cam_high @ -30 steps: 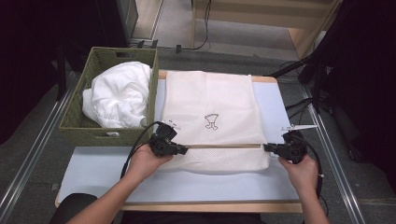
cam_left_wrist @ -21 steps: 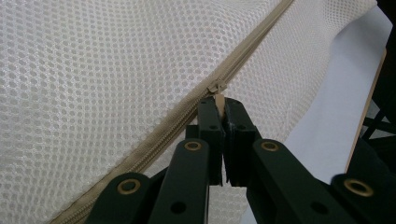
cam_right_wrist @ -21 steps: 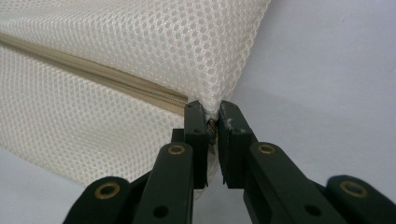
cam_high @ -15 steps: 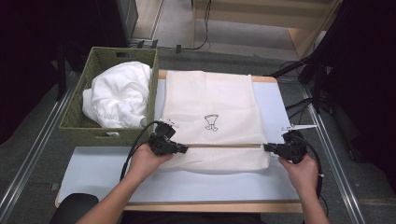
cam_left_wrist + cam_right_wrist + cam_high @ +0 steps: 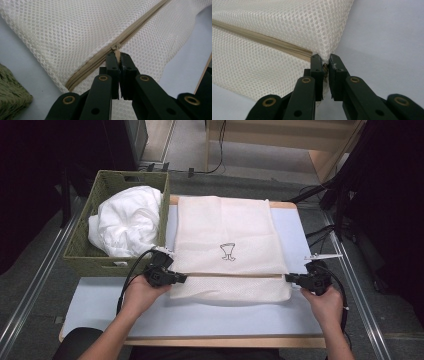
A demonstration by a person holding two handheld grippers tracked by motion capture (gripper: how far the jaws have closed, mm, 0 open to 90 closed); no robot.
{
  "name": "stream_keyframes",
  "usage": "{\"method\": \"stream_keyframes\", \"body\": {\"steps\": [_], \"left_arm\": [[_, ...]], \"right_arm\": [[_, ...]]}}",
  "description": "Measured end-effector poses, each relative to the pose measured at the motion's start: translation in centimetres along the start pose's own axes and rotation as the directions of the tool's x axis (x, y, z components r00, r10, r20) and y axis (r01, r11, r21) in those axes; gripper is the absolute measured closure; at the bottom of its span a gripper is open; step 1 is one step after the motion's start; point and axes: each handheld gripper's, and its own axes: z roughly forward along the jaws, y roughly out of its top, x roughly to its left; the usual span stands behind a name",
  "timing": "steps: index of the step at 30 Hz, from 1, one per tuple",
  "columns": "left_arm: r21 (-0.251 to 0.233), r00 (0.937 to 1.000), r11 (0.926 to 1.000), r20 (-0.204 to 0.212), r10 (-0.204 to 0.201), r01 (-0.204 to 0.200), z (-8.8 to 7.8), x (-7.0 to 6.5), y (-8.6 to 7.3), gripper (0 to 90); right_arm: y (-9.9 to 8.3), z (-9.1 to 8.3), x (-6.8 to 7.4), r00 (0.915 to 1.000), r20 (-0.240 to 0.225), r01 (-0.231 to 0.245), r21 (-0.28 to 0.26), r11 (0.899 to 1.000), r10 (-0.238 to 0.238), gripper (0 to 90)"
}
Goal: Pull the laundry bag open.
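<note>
Both forearms in from the bottom edge of the high view, bare, angled up and slightly outward. Left hand (image 5: 142, 292) wrapped around the left gripper (image 5: 181, 278), jaws pointing level toward the right, pressed nearly together on a small tan zipper pull (image 5: 117, 53). Right hand (image 5: 327, 304) gripping the right gripper (image 5: 289, 278), jaws pointing level toward the left, pinched on a corner of the mesh bag (image 5: 322, 53). Black cable looping back along each wrist.

Looks like a lab or test room. Work table (image 5: 100, 305) flanked by metal rails (image 5: 30, 290), with loose cables (image 5: 320, 232) across grey carpet.
</note>
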Motion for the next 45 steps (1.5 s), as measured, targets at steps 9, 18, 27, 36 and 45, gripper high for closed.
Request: {"method": "stream_keyframes", "body": {"steps": [9, 18, 27, 36, 45], "left_arm": [[0.002, 0.9998, 0.9998, 0.010, -0.020, 0.020, 0.4, 0.3, -0.2, 88.3], [-0.011, 0.9992, 0.9993, 0.020, -0.035, 0.036, 0.4, 0.4, -0.2, 88.2], [-0.016, 0.9992, 0.9992, 0.015, -0.037, 0.037, 0.5, 0.6, -0.3, 88.2], [-0.033, 0.9973, 0.9968, 0.009, -0.072, 0.072, -0.1, 1.3, -0.5, 88.3], [-0.050, 0.9953, 0.9959, -0.057, -0.079, 0.076, -1.8, 1.7, -1.4, 88.2]], "right_arm": [[0.0, 0.2, -0.1, 1.0000, -0.001, -0.008, 0.020, 1.000, 0.008, 84.2], [0.2, 0.1, -0.1, 1.0000, -0.002, 0.002, 0.013, 1.000, -0.002, 84.1], [0.3, 0.0, -0.1, 1.0000, -0.007, -0.005, 0.011, 1.000, 0.005, 84.1], [0.5, 0.0, -0.3, 0.9999, -0.009, -0.010, 0.013, 1.000, 0.010, 84.2], [0.7, -0.2, -0.9, 0.9997, -0.005, -0.023, -0.002, 1.000, 0.023, 84.0]]}}
